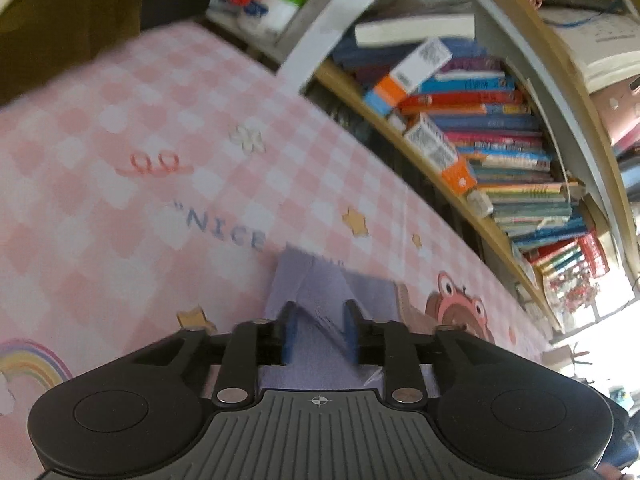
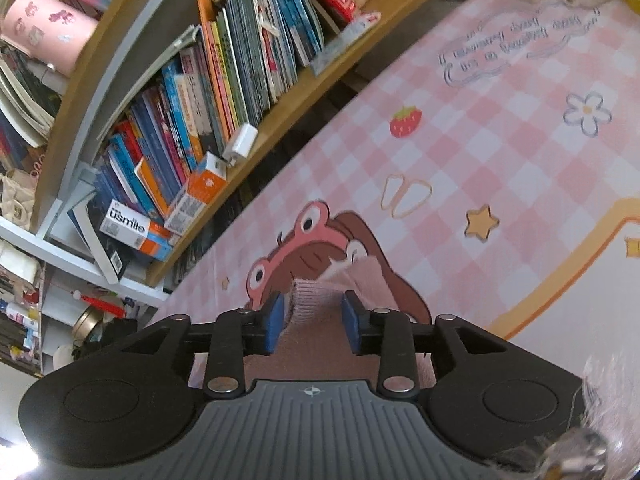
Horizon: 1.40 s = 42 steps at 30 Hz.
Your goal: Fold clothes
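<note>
My left gripper (image 1: 319, 330): blue pads stand partly apart, a fold of lavender cloth (image 1: 316, 284) lying between them; the right-hand pad looks to touch the fabric, the other sits clear of it, so I read no grip. The cloth is smooth, with a sharp peaked crease, and rests on the pink checked mat (image 1: 140, 128) just ahead of the fingers

My right gripper (image 2: 314, 322): pads likewise partly apart, a pink ribbed knit hem (image 2: 316, 294) bunched between them, thick and rolled at its edge. Whether the pads press it I cannot tell for sure; gaps show on both sides. The knit lies on the mat over the printed frog-hooded cartoon figure (image 2: 304, 236)

Writing: "NICE" (image 1: 226, 230) in blue on the mat in the left view. A box marked "usmile" (image 2: 128, 224) lies on the bookshelf (image 2: 280, 120) beside the mat in the right view. Script lines near the mat's far end are too small to read; book spines blurred
</note>
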Motion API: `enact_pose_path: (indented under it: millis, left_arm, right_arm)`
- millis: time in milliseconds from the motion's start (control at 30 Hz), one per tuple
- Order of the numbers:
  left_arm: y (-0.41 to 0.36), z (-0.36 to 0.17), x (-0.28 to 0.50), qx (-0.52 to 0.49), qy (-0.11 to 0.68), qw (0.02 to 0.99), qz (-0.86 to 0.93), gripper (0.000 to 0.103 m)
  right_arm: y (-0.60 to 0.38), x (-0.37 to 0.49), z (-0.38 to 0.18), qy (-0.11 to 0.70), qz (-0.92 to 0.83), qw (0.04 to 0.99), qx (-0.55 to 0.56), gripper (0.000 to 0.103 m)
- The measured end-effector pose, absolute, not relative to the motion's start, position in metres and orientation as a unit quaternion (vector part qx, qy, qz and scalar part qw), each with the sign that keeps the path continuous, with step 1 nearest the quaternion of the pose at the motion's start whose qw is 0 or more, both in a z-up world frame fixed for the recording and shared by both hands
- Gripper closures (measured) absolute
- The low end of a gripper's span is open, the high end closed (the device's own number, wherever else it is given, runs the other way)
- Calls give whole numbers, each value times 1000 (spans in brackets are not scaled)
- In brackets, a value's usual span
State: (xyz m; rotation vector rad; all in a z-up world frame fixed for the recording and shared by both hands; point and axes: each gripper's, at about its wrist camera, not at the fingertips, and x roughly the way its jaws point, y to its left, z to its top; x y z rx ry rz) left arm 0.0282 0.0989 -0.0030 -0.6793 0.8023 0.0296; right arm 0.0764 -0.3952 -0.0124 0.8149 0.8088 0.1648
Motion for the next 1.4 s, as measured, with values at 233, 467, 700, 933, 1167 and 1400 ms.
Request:
enact_pose_path:
  millis: [233,467,700,933,1167,1400]
  left_arm:
    - [115,18,20,-282,348,893,43,57]
    - [105,14,15,-237,353,904,36,57]
    - [85,9,18,-186,369,911,11,57]
    - [79,2,24,-172,381,908,13,57]
    - [93,-2,23,-174,381,908,34,57]
    - [86,-8,31,-164,382,909,19,57]
  right_arm:
    - [-401,72,-1,366,67,853,365,64]
    - [-385,66,11,366,70,890,264,52]
    - [-351,70,5,396,77,905,136,52]
    - [-330,91,-24,426,48,903,17,52]
    - [-364,98,-8,377,-28,923,70,52]
    - [-354,90,-8,385,41,919,74,53]
